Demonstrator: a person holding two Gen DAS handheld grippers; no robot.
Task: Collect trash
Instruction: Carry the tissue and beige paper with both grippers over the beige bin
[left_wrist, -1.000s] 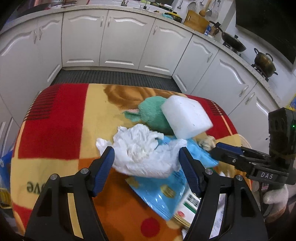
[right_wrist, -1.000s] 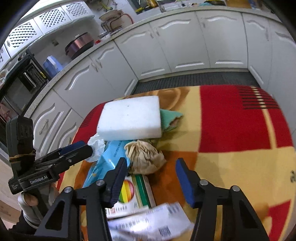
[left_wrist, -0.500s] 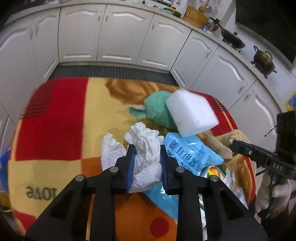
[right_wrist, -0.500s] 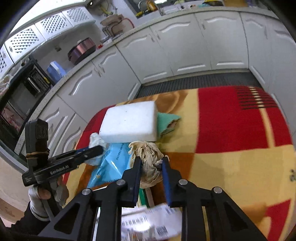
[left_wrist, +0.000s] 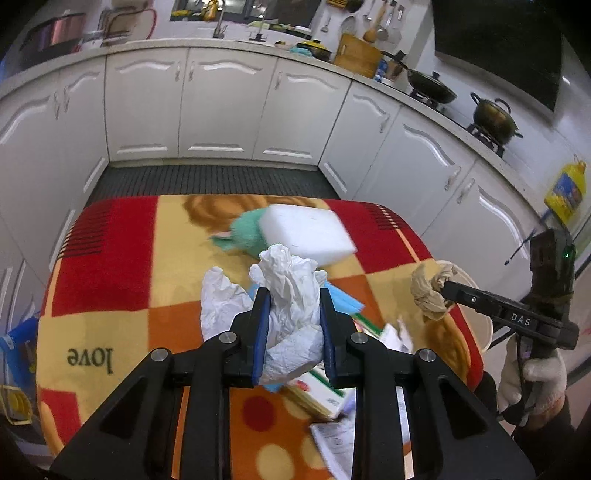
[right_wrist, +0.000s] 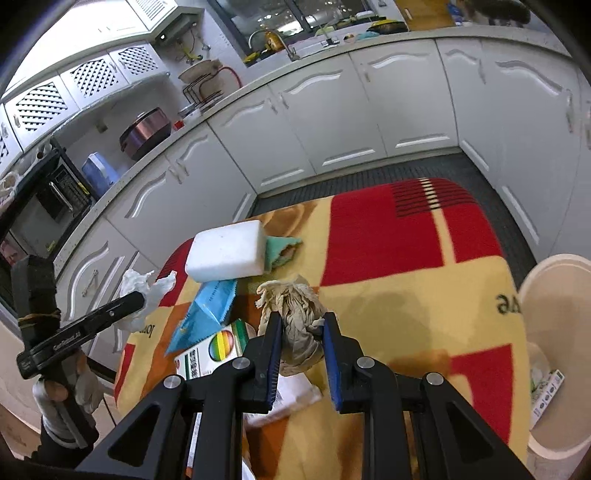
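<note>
Across the last second, gone from spread wide over the pile on the desk (left_wrist: 110, 258) to clamped and raised. Left gripper (left_wrist: 291, 328) now pinched on the white crumpled tissue (left_wrist: 291, 291), lifted above the blanket-covered top; right gripper (right_wrist: 303, 350) pinched on the brown crumpled wad (right_wrist: 295, 325), likewise carried clear of the surface. Both bundles hanging free between the blue pads (left_wrist: 263, 332), so both grasps judged sound and the pick-up step done for these two pieces; next call likely a carry across to the bin.

Largest holder in sight: cream-coloured bin (right_wrist: 554, 332) standing off the desk's right edge, beside the right gripper. Inside, a little already lying at the bottom: something pale and a small printed box, hard to identify further. Mostly unfilled by the look of it, so plenty of room for both wads.

Left behind on the desk, largest first: white foam block (right_wrist: 225, 251) resting partly over a green cloth (right_wrist: 284, 247); blue snack wrapper (right_wrist: 207, 314) just in front of the block; printed carton (right_wrist: 210, 354) with a rainbow disc beside the wrapper; loose paper slips near the lower edge. Task judged early, with most of the litter yet to be cleared.
</note>
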